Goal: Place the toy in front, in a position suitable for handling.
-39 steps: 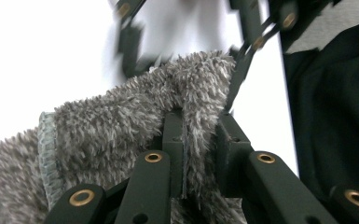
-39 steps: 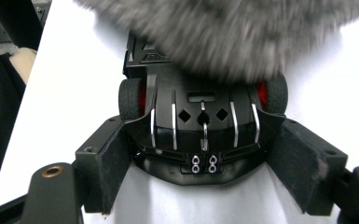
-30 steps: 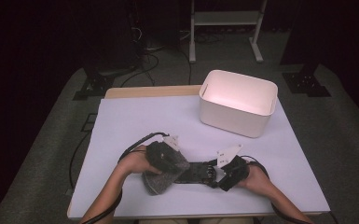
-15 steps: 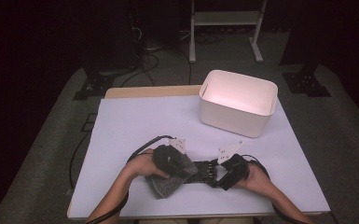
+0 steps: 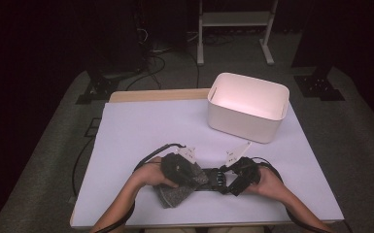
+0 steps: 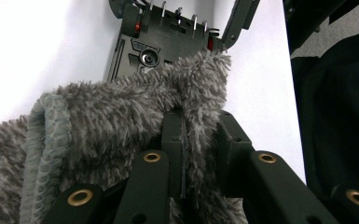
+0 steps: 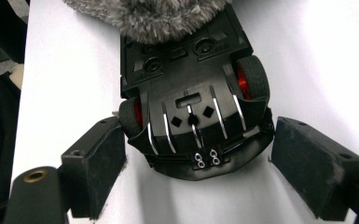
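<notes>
1. I have the left gripper (image 5: 190,171) low over the near part of the white table (image 5: 141,126), with its jaws closed on a fold of the grey fluffy cloth (image 5: 175,193).
2. In the left gripper view the cloth (image 6: 121,116) is squeezed tight between my two black jaws, with pile bulging out on either side of them and a ribbed hem showing at the left.
3. The cloth lies draped over one end of the black toy car (image 5: 212,177), which rests upside down on the table between my two hands.
4. In the left gripper view the car's underside (image 6: 168,37) shows just past the cloth, with screws, metal strips and a red-hubbed wheel.
5. My right gripper (image 5: 229,178) sits at the car's other end, its jaws spread wide.
6. In the right gripper view the car (image 7: 193,93) lies between the two open pads; the left pad is just beside a wheel, the right pad just beside the bumper, and I cannot tell whether either touches.
7. The grey cloth (image 7: 154,14) covers the far end of the car there.
8. A white bin (image 5: 247,107) stands on the far right of the table, well apart from my hands.
</notes>
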Action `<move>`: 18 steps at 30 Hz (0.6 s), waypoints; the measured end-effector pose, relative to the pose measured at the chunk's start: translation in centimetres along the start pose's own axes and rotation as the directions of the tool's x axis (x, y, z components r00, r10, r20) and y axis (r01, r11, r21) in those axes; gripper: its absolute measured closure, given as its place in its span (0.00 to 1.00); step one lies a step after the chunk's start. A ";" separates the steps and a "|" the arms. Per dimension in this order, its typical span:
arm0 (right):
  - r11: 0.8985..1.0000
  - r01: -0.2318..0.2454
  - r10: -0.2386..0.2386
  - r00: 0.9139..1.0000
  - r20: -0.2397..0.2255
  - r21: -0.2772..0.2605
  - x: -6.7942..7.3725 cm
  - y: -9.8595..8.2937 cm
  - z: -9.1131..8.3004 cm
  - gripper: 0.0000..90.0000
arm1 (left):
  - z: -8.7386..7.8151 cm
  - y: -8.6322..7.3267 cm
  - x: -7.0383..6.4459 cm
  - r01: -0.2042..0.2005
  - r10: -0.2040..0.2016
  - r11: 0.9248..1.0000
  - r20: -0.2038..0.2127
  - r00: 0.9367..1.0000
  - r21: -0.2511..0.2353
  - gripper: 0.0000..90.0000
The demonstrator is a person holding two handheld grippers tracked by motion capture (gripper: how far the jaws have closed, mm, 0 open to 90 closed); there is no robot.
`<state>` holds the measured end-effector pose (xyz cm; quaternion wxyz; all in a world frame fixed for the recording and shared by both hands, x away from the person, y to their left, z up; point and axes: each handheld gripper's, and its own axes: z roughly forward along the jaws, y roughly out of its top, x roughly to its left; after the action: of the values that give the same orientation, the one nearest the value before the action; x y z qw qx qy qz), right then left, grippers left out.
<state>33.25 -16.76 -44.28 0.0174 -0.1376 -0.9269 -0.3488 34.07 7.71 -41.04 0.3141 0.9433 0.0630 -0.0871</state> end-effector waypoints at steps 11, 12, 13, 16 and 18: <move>0.999 -0.018 0.018 1.000 -0.019 -0.038 -0.2 0.1 -0.9 0.19 | 0.1 0.0 -0.1 -0.009 0.009 1.000 0.010 1.000 -0.004 0.85; 0.998 -0.033 0.032 0.999 -0.024 -0.045 -0.3 0.1 -1.0 0.19 | 0.1 0.0 -0.1 -0.008 0.008 1.000 0.010 1.000 -0.002 0.85; 0.998 -0.039 0.038 0.999 -0.025 -0.049 -0.4 0.2 -1.1 0.19 | 0.1 0.0 -0.1 -0.008 0.008 1.000 0.010 1.000 -0.001 0.85; 0.996 -0.060 0.058 0.998 -0.040 -0.061 -1.0 0.5 -1.0 0.19 | 0.1 0.0 -0.1 -0.008 0.008 1.000 0.009 1.000 -0.001 0.85; 0.995 -0.072 0.069 0.996 -0.052 -0.064 -1.3 0.8 -0.8 0.19 | 0.1 0.0 -0.2 -0.010 0.010 1.000 0.007 1.000 -0.001 0.85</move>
<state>34.70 -17.06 -43.37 0.0484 -0.1620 -0.9087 -0.3817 33.91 7.58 -41.10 0.3154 0.9430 0.0572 -0.0890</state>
